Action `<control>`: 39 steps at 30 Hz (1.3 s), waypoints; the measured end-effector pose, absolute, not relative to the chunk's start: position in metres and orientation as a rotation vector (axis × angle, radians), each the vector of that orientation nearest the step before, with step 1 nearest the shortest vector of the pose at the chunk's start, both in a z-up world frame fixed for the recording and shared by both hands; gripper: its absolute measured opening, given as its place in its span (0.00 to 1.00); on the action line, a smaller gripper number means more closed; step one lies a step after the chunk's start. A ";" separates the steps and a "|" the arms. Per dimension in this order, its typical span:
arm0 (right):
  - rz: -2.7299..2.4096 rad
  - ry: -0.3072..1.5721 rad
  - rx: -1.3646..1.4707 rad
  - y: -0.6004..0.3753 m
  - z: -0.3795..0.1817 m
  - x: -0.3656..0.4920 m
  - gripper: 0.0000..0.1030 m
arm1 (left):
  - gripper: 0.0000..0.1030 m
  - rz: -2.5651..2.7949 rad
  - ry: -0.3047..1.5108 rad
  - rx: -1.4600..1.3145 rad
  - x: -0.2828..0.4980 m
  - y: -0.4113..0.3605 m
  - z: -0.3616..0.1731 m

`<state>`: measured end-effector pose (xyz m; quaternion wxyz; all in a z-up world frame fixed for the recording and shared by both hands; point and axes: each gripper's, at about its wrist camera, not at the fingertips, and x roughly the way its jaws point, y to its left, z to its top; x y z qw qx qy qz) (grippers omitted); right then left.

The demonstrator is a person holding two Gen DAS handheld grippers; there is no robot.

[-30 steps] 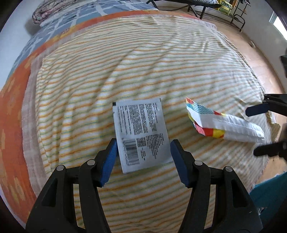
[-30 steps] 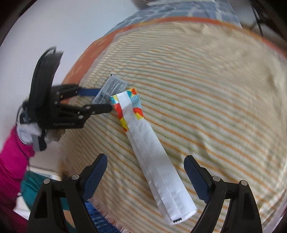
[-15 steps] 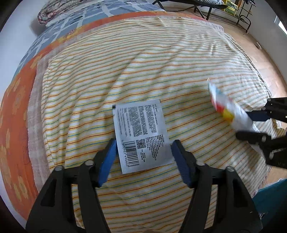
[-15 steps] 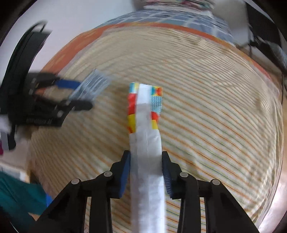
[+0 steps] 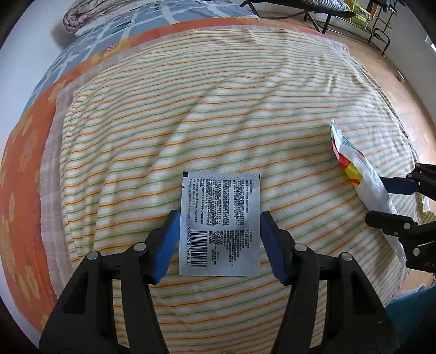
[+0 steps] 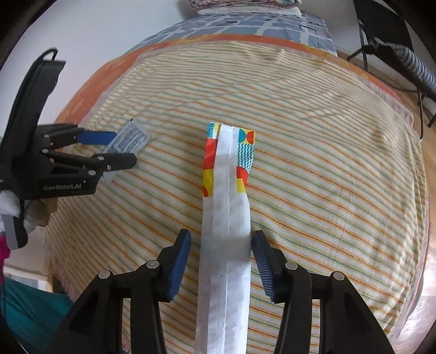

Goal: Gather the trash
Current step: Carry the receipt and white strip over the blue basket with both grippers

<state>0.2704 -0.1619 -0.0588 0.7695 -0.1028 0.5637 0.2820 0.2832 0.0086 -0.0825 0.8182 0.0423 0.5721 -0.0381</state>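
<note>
A flat silver sachet (image 5: 220, 223) with black print and a barcode lies on the striped bedspread (image 5: 218, 109). My left gripper (image 5: 219, 234) is open, its blue pads on either side of the sachet's near half. A long white wrapper (image 6: 226, 226) with a red, yellow and blue patterned end lies between the blue pads of my right gripper (image 6: 220, 253). The right jaws stand slightly wider than the wrapper, with a small gap on the left side. The wrapper (image 5: 359, 185) and right gripper (image 5: 392, 201) also show in the left wrist view, and the sachet (image 6: 128, 141) in the right.
An orange flowered border (image 5: 24, 177) and a blue patterned blanket (image 5: 114, 30) edge the bed. A folded cloth (image 5: 90, 13) sits at the head. A black metal frame (image 5: 340, 16) stands on the wooden floor beyond. Teal fabric (image 6: 30, 307) is below the bed's near edge.
My right gripper closed in around the wrapper half a second ago and now stands a little wider. My left gripper crept forward around the sachet.
</note>
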 end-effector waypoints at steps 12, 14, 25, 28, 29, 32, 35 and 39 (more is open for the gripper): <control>0.607 1.152 -0.188 -0.166 -0.039 0.259 0.24 | 0.57 -0.084 1.185 0.052 0.250 0.012 -0.065; 0.607 1.134 -0.181 -0.166 -0.032 0.256 0.24 | 0.56 -0.084 1.172 0.047 0.246 0.014 -0.060; 0.610 1.060 -0.141 -0.171 -0.006 0.238 0.21 | 0.56 -0.108 1.122 0.043 0.215 0.003 -0.033; 0.617 1.039 -0.136 -0.170 0.005 0.227 0.21 | 0.56 -0.123 1.108 0.040 0.205 -0.002 -0.025; 0.619 1.034 -0.136 -0.170 0.007 0.224 0.21 | 0.56 -0.131 1.102 0.040 0.199 -0.004 -0.021; 0.626 1.011 -0.142 -0.171 0.016 0.212 0.21 | 0.56 -0.141 1.083 0.048 0.184 -0.011 -0.012; 0.633 0.992 -0.138 -0.173 0.025 0.199 0.21 | 0.56 -0.145 1.065 0.044 0.170 -0.016 -0.003; 0.641 0.976 -0.139 -0.175 0.032 0.181 0.21 | 0.56 -0.147 1.044 0.032 0.146 -0.019 0.006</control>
